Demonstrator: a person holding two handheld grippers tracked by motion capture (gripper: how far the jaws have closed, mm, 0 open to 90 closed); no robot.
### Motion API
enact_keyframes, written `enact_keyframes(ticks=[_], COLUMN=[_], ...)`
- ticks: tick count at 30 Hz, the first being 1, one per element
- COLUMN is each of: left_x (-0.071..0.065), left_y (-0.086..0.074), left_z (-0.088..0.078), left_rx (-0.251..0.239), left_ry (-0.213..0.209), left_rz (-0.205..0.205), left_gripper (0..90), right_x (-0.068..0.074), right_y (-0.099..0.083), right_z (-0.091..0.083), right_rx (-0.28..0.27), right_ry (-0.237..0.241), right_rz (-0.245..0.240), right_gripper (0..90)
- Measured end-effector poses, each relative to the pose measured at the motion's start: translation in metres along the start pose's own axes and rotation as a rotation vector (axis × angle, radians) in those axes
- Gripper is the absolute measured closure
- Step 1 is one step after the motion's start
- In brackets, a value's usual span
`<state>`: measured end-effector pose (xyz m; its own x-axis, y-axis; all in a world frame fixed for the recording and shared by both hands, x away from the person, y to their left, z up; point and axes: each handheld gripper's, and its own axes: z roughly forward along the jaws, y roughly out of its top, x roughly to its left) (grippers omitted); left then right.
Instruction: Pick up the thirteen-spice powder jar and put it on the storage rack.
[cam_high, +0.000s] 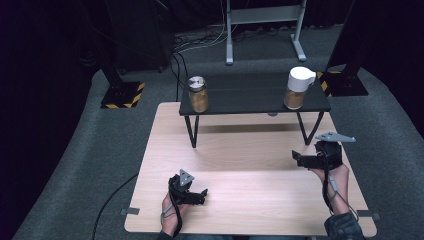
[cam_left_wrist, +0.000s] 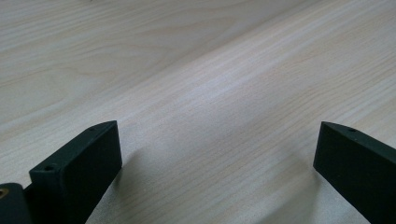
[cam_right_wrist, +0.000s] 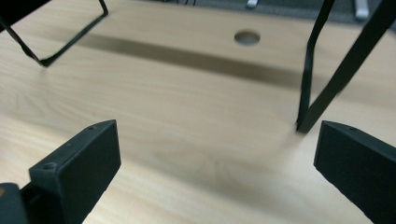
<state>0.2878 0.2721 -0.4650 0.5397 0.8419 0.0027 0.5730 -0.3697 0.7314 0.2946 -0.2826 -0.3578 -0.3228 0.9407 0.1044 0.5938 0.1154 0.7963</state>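
Working left to right across the high view, I find the left gripper (cam_high: 202, 192) low over the near left part of the wooden table (cam_high: 240, 165), its jaws pointing right. From the left gripper view I confirm the jaws stand wide apart with nothing but bare wood grain between them.

On the far side sits a low black shelf (cam_high: 250, 95) on thin legs. At its left end stands a glass jar (cam_high: 198, 93) with a metal lid and brown contents; at its right end stands a second jar (cam_high: 297, 88), also part filled with brown material and capped by a white lid with a spout or handle (I cannot tell which). Both jars are upright and well apart from either gripper.

The right gripper (cam_high: 296, 157) hovers over the right side of the table, near the shelf's right leg (cam_right_wrist: 322, 70), jaws likewise spread and empty.

My judgement: no handling has begun. Nothing is grasped or touched, and both lids are on. The right gripper lies nearest the white-lidded jar, so I expect the reach to start there; every step remains.
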Motion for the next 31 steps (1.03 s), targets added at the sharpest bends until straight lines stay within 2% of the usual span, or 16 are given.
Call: enact_keyframes(ticks=[5, 10, 18, 22, 26, 31], left_x=[-0.001, -0.001, -0.001, -0.001, -0.001, -0.003], left_y=[-0.001, -0.002, -0.002, -0.003, -0.003, -0.001], left_z=[0.000, -0.001, -0.001, -0.001, -0.001, 0.000], left_rx=[-0.005, -0.011, -0.013, -0.016, -0.016, -0.004], left_ry=[0.004, 0.005, 0.006, 0.004, 0.004, 0.016], left_rz=[-0.003, -0.003, -0.001, -0.003, -0.005, 0.004], left_gripper=[0.5, 0.5, 0.5, 0.5, 0.5, 0.6], right_x=[-0.005, -0.004, -0.003, 0.000, 0.000, 0.002], right_y=[-0.022, -0.041, -0.050, -0.056, -0.072, -0.083], right_z=[0.013, 0.020, 0.025, 0.027, 0.031, 0.039], right_rx=[0.040, 0.027, 0.036, 0.007, -0.054, -0.070], right_ry=[0.007, -0.004, 0.003, -0.006, 0.021, 0.040], right_rz=[0.045, 0.070, 0.085, 0.082, 0.092, 0.089], right_gripper=[0.0, 0.0, 0.0, 0.0, 0.0, 0.7])
